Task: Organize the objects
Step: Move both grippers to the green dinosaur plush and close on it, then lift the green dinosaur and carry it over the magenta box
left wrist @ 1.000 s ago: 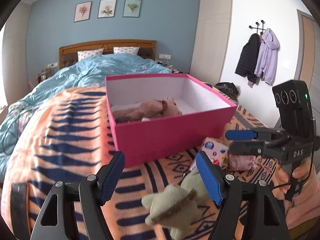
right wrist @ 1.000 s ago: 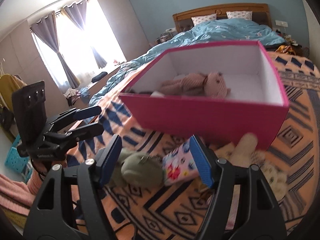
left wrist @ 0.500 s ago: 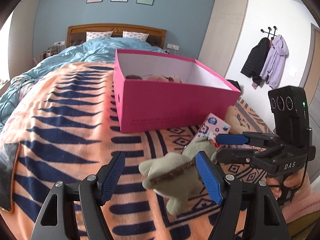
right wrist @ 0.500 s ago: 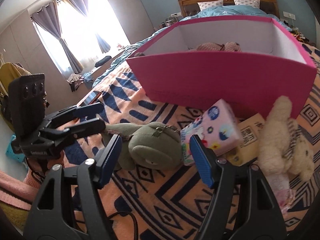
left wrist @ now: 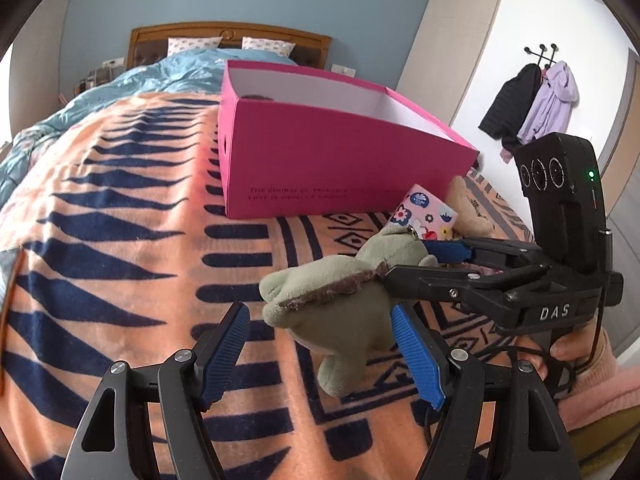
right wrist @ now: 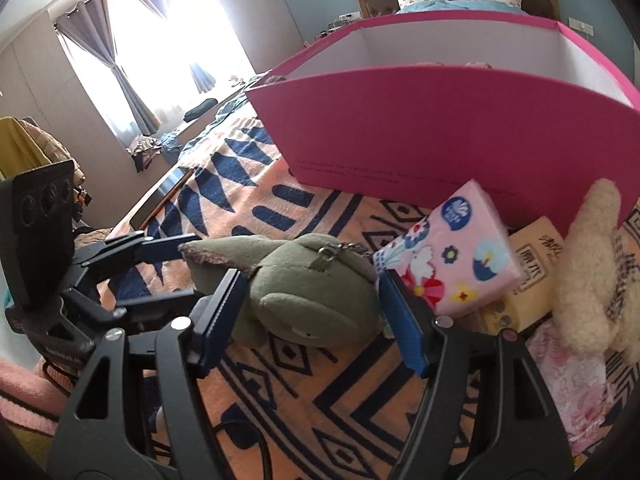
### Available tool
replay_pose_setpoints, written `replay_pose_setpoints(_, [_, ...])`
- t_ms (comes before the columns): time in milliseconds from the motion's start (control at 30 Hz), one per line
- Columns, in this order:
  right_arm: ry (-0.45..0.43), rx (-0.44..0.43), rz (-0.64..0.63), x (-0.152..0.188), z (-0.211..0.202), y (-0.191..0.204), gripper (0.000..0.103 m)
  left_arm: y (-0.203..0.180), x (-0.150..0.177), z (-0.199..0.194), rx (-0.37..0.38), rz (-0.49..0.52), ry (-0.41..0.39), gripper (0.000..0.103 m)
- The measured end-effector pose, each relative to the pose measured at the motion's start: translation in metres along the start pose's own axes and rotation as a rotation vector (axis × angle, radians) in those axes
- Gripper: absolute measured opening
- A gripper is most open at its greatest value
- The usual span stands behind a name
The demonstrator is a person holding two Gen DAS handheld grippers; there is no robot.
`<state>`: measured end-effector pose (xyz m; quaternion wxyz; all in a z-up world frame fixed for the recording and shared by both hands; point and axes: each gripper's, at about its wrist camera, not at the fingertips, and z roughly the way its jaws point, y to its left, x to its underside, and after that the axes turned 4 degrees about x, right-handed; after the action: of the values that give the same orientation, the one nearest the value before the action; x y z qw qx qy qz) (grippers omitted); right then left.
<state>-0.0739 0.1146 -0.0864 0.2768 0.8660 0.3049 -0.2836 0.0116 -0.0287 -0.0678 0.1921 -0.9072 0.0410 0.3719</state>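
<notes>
Sinking toward the green plush [right wrist: 304, 284] at frame centre since a second ago, both the right gripper [right wrist: 312, 312] and left gripper [left wrist: 320, 356] straddle it unclenched, the left's jaws just narrowing, so pickup toward the pink box [left wrist: 340, 164] looks imminent.

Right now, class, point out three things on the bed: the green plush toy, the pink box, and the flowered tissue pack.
green plush toy [right wrist: 316, 292]: right wrist view, on its rounded head.
pink box [left wrist: 340, 160]: left wrist view, on its near outer wall.
flowered tissue pack [right wrist: 456, 256]: right wrist view, on its printed top face.
</notes>
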Motion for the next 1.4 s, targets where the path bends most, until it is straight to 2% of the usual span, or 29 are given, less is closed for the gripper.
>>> replay_pose_setpoints(67, [-0.003, 0.007, -0.005, 0.001, 0.001, 0.001, 0.067, 0.002, 0.001, 0.002, 0.026, -0.014, 0.009, 0.057])
replay_pose_setpoints(167, [-0.005, -0.007, 0.013, 0.001, -0.001, -0.004, 0.065, 0.002, 0.002, 0.004, 0.046, -0.021, 0.017, 0.053])
replay_pose_setpoints(433, [-0.018, -0.004, 0.005, 0.002, -0.007, -0.002, 0.064, -0.004, 0.001, -0.001, 0.045, -0.013, 0.009, 0.052])
replay_pose_setpoints(733, [-0.067, -0.009, -0.020, -0.001, -0.023, 0.005, 0.064, -0.013, -0.009, -0.014, 0.039, 0.022, -0.043, 0.052])
replay_pose_setpoints(1133, [-0.130, 0.012, -0.051, -0.018, -0.044, 0.010, 0.064, -0.024, -0.034, -0.025, 0.047, 0.081, -0.104, 0.052])
replay_pose_setpoints(1400, [-0.194, 0.016, -0.074, -0.039, -0.063, 0.013, 0.064, -0.036, -0.063, -0.037, 0.039, 0.155, -0.157, 0.052])
